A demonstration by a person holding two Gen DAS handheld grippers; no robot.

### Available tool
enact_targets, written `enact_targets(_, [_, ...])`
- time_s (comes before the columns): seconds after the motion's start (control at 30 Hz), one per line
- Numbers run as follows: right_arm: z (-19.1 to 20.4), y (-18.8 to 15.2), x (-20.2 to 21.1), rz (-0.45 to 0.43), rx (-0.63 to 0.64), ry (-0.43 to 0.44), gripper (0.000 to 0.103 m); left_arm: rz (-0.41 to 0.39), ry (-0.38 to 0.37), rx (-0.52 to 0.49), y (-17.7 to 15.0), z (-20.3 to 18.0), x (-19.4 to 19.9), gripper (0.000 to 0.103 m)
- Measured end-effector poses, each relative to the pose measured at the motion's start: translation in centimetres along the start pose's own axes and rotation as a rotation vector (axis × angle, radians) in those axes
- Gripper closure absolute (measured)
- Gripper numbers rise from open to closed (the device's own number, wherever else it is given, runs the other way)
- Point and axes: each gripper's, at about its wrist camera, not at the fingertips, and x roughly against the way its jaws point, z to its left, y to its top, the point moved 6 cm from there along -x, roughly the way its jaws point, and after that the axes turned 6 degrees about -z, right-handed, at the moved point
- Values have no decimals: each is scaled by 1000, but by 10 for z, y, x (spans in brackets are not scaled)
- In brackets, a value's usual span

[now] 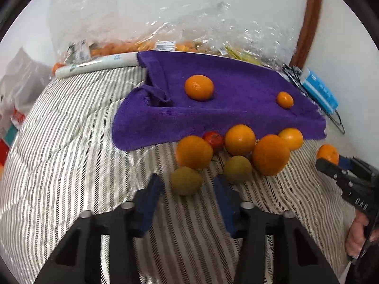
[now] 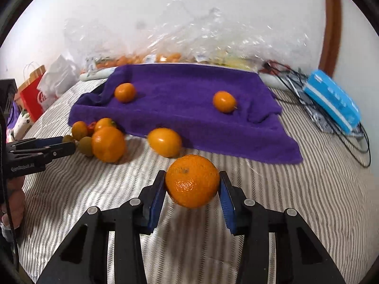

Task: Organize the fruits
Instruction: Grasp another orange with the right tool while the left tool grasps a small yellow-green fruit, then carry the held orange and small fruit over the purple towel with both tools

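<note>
Legibly, "DAB" marks right fingers point(image 2: 193, 182) clamping mandarin point(image 2: 192, 181) — left fingers point(image 1: 187, 184) straddle greenish fruit point(image 1: 186, 181).

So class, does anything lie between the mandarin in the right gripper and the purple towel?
Yes. A smooth orange fruit sits on the striped bedding just left of the straight path from the mandarin to the purple towel; otherwise nothing blocks it.
</note>
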Motion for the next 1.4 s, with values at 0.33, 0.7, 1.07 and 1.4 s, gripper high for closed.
enact_targets(0.33, [-1, 1, 3, -25, -18, 32, 60, -12, -22, 49, -3, 6, 3, 79])
enact_targets(0.7, [-10, 5, 13, -91, -80, 45, 60, -217, 0, 60, 7, 9, 40, 79])
enact_targets(1.07, [-13, 17, 25, -145, -119, 89, 60, -260, 13, 70, 13, 7, 48, 79])
enact_targets(1.4, [-16, 92, 37, -262, -26, 64, 60, -275, -29, 131, 68, 8, 43, 79])
